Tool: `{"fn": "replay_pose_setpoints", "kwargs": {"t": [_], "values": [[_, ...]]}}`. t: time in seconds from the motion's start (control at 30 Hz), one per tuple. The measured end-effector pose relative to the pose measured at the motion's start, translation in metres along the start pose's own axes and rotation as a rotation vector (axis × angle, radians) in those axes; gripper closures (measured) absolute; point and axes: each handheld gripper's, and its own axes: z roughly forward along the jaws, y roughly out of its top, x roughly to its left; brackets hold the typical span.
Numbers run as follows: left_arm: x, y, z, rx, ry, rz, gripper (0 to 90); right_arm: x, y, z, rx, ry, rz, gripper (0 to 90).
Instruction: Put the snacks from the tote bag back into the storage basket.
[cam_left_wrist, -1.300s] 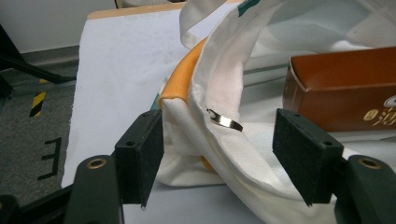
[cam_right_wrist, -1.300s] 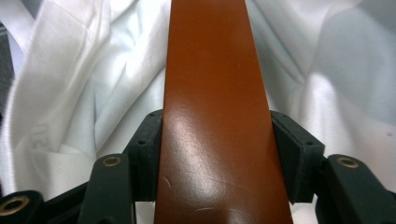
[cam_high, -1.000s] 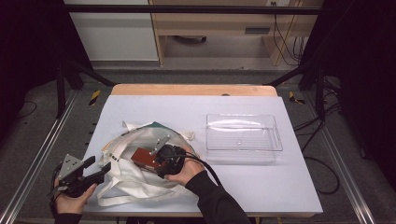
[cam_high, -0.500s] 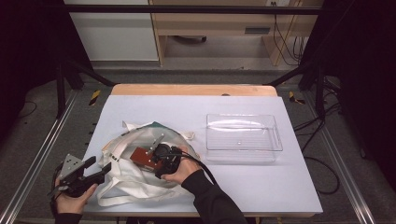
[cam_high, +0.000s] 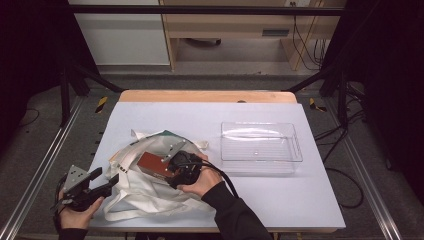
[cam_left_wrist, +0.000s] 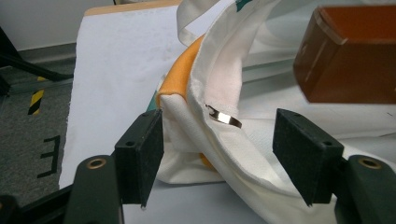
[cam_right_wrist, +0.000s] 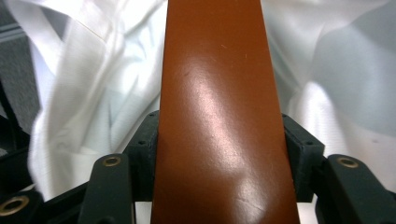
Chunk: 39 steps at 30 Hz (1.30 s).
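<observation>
at the near left corner of the counter (cam_high: 165, 115), the left claw (cam_left_wrist: 219, 156) sits released, its jaws spread on either side of a fold of the white cloth bag (cam_high: 132, 192), an orange item (cam_left_wrist: 180, 77) showing inside. just right, the right claw (cam_right_wrist: 219, 154) is clenched on a brown box (cam_high: 152, 164) above the bag. a clear tray (cam_high: 260, 145) rests far right.
</observation>
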Motion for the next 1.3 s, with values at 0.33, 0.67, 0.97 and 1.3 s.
{"fn": "replay_pose_setpoints", "kwargs": {"t": [0.33, 0.67, 0.97, 1.3], "values": [[-0.004, 0.001, -0.001, -0.021, -0.024, 0.009, 30.8, -0.008, -0.008, -0.041, -0.104, -0.005, 0.021, 43.0], [-0.009, 0.004, -0.003, -0.025, -0.017, 0.025, 23.2, -0.019, -0.03, -0.082, -0.161, -0.038, 0.051, 43.0], [-0.011, 0.006, -0.004, -0.041, -0.038, 0.024, 19.8, -0.033, -0.051, -0.111, -0.197, -0.085, 0.087, 43.0], [-0.014, 0.01, -0.006, -0.063, -0.048, 0.024, 19.5, -0.056, -0.07, -0.141, -0.22, -0.161, 0.139, 43.0]]}}
